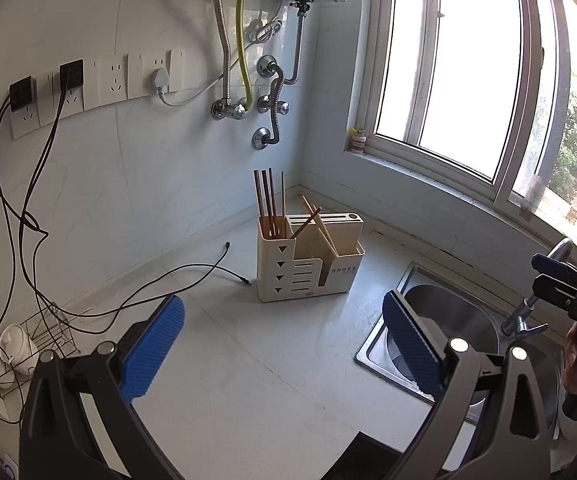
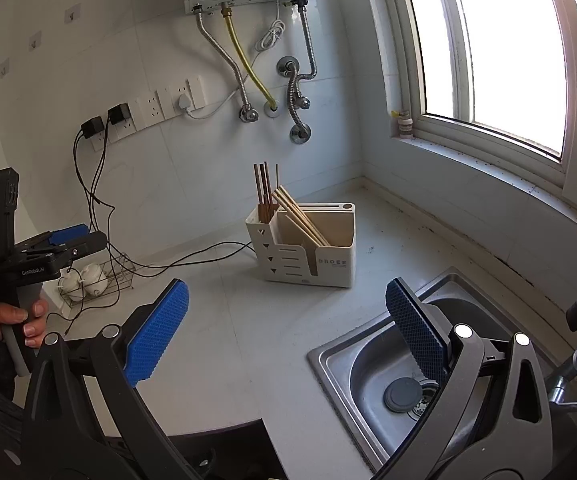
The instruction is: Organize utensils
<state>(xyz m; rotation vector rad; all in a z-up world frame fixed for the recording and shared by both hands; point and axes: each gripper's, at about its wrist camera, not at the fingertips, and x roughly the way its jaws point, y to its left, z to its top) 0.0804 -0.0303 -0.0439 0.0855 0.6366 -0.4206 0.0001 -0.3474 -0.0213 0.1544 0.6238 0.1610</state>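
A: Fingers first. Left wrist view: left gripper (image 1: 284,344) has both blue pads (image 1: 154,344) spread wide, nothing between. It hangs over bare counter (image 1: 248,380).

B: Where's the task stuff?

A: Cream utensil holder (image 1: 308,268) in the far corner by the wall. Dark chopsticks (image 1: 266,204) upright in its left slot; light chopsticks (image 1: 316,222) leaning crossed in the mid compartment. Sink (image 1: 448,320) near right. Right gripper (image 1: 560,284) shows at the right edge, side-on, can't tell its gap from here.

B: Right wrist view?

A: Right gripper (image 2: 288,332) pads also well apart, empty. Holder (image 2: 308,248) far centre, light sticks (image 2: 300,216) slanted across it, dark ones (image 2: 264,192) vertical. Left gripper (image 2: 68,240) at far left, held by a hand (image 2: 12,320).

B: Handling?

A: Judgement only: sticks look light, stiff, thin wood, prob slippery and prone to roll or pivot. Best to pinch the upper exposed part above the rim, pads across the shaft. Holder prob light plastic, may tip or slide if a stick drags.
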